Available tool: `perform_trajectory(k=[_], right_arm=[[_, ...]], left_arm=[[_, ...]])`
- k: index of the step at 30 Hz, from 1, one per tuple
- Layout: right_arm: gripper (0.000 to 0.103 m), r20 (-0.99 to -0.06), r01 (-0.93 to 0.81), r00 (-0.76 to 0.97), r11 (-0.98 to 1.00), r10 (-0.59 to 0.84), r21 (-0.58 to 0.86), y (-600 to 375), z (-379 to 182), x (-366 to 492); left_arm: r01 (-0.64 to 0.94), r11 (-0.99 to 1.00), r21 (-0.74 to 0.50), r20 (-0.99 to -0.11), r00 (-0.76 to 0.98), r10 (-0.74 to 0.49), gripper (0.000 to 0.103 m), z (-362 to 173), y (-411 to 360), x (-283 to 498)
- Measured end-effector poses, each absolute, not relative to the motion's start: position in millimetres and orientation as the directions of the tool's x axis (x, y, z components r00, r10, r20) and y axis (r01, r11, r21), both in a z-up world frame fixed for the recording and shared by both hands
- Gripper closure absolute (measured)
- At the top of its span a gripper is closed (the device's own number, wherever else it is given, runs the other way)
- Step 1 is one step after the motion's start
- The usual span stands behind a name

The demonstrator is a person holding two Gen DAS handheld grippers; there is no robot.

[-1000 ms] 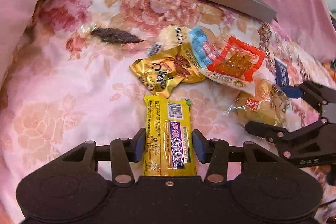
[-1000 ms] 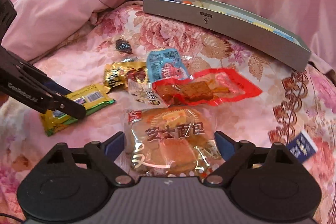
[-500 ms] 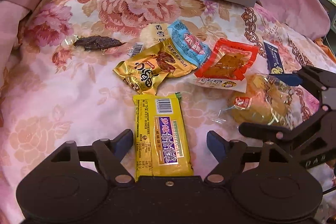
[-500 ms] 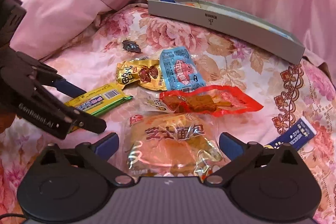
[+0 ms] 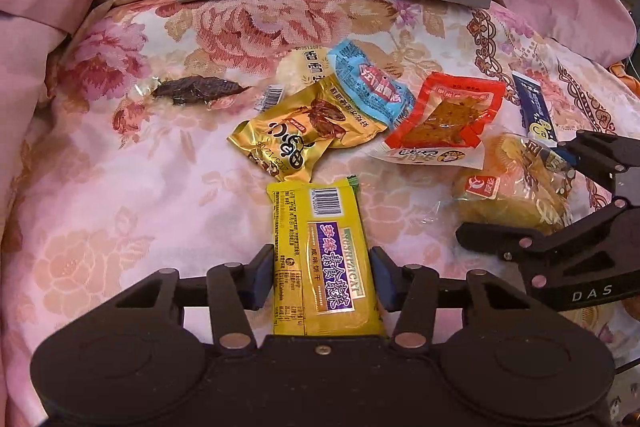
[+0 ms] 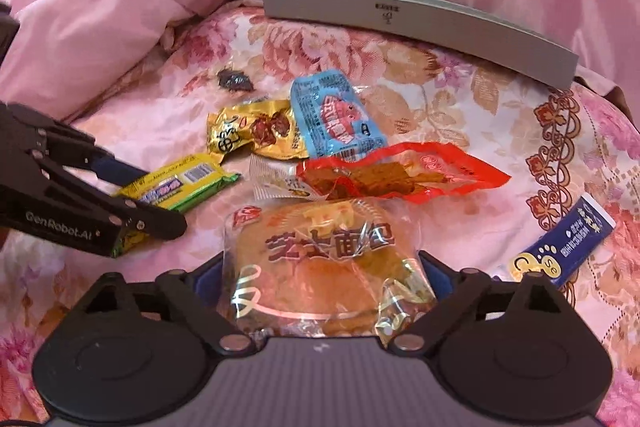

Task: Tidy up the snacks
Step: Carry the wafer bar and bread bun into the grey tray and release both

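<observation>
While left tool [image 5: 322,277] pinches yellow packet [image 5: 320,259]

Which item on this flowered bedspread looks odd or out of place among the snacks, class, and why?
The dark, shrivelled snack in a clear wrapper lies alone on the flowered bedspread, apart from the overlapping heap of the gold foil packet, blue packet and red packet. Nothing looks spilled or torn.
</observation>
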State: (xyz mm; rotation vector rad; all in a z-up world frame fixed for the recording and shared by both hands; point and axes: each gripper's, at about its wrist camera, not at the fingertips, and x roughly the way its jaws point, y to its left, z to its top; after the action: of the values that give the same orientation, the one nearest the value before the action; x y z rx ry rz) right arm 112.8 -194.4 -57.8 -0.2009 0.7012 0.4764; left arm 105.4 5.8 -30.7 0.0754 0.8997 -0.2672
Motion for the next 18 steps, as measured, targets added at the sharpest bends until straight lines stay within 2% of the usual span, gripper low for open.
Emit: perform_trajectory(k=[8,18], right_arm=[[0.016,-0.637,-0.452,0.702,0.89,0.319,-0.051,-190.7,-53.7,101.3],[0.016,-0.614,-0.447,0.693,0.893,0.378,0.045,-195.3,-42.5,73.5]], left_arm=[[0.224,0.969,-0.104,-0.777,0.59,-0.219,0.053,-28.2,8.5,102.8],[0.195,0.955,-0.224,-0.759,0.579,-0.296,0.053,-22.9,8.6,94.0]])
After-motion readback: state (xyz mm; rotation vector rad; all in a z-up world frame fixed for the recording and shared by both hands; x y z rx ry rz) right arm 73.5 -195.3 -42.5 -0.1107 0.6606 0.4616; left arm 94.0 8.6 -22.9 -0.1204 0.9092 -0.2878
